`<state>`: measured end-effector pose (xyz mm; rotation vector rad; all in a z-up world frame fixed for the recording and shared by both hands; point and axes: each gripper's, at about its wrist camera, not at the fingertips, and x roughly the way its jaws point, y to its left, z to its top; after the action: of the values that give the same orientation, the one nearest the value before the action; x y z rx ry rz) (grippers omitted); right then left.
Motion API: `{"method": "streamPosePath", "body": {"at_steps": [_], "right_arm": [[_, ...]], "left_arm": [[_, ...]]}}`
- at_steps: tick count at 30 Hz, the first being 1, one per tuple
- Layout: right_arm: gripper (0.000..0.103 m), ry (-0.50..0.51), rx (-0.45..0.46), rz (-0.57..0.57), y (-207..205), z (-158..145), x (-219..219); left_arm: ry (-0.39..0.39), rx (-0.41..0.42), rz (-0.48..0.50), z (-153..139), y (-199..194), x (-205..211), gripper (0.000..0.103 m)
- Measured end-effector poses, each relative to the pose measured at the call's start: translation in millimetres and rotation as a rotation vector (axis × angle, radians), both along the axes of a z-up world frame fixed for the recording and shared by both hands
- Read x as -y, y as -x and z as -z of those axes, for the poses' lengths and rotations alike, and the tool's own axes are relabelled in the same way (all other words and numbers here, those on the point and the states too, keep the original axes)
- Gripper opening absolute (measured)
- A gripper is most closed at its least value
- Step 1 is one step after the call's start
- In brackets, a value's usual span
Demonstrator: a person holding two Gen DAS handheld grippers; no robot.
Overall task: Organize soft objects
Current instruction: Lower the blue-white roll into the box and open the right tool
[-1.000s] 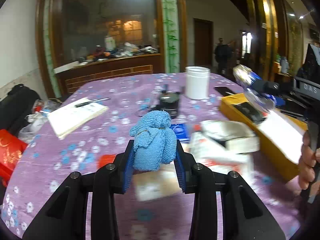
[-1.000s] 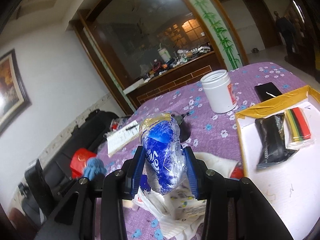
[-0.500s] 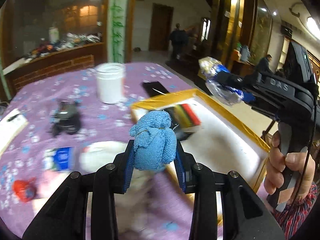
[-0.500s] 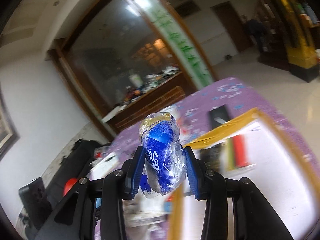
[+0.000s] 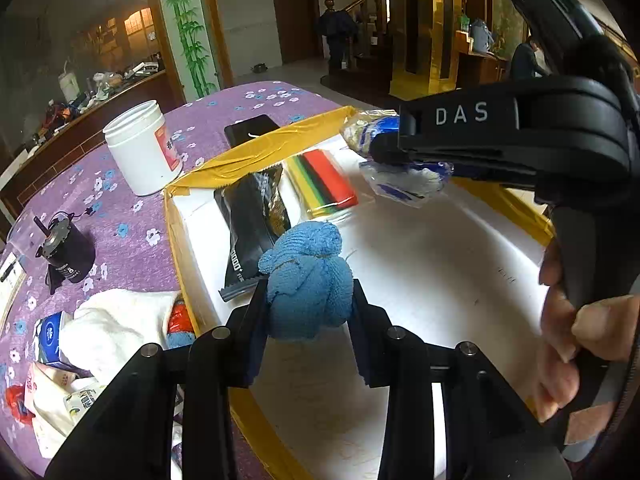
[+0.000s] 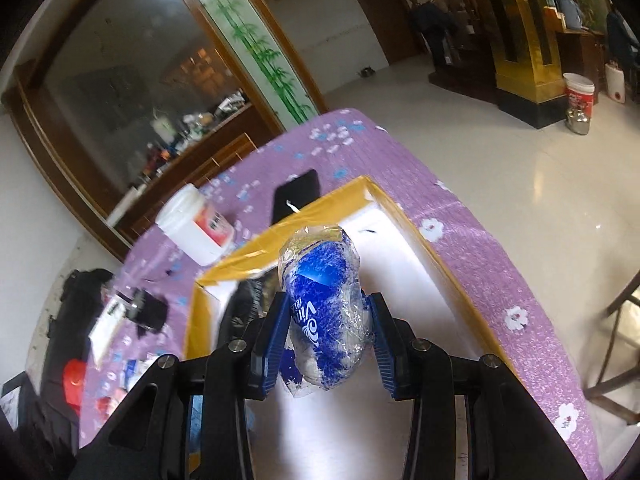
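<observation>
Left of the box (image 5: pixel 180 240), towel (image 5: pixel 116 328) and packets are waiting on the cloth (image 5: pixel 120 208); pouch (image 5: pixel 252 224) and striped pack (image 5: pixel 324 176) are lying by its far edge. Left gripper (image 5: pixel 310 304) is clamping the blue cloth ball (image 5: pixel 308 280) over the box's near-left part, knot end up. Right gripper (image 6: pixel 326 340) is pinching the wrapped pack (image 6: pixel 324 300) over the far-right part, long axis probably along the fingers.

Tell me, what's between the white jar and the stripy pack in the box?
In the left wrist view, a black pouch lies between the white jar and the stripy pack, just past the box's yellow rim.
</observation>
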<state>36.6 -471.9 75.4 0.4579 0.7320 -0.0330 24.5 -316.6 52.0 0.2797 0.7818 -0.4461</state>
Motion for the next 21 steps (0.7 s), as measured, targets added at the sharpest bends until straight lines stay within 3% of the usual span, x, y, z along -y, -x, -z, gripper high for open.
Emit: {"method": "streamPosePath", "body": {"at_steps": [21], "right_arm": [[0.043, 0.061, -0.096, -0.002, -9.3, 17.5, -4.3]], "left_arm": [[-0.093, 0.099, 0.003, 10.3, 7.3, 12.3, 0.034]]}}
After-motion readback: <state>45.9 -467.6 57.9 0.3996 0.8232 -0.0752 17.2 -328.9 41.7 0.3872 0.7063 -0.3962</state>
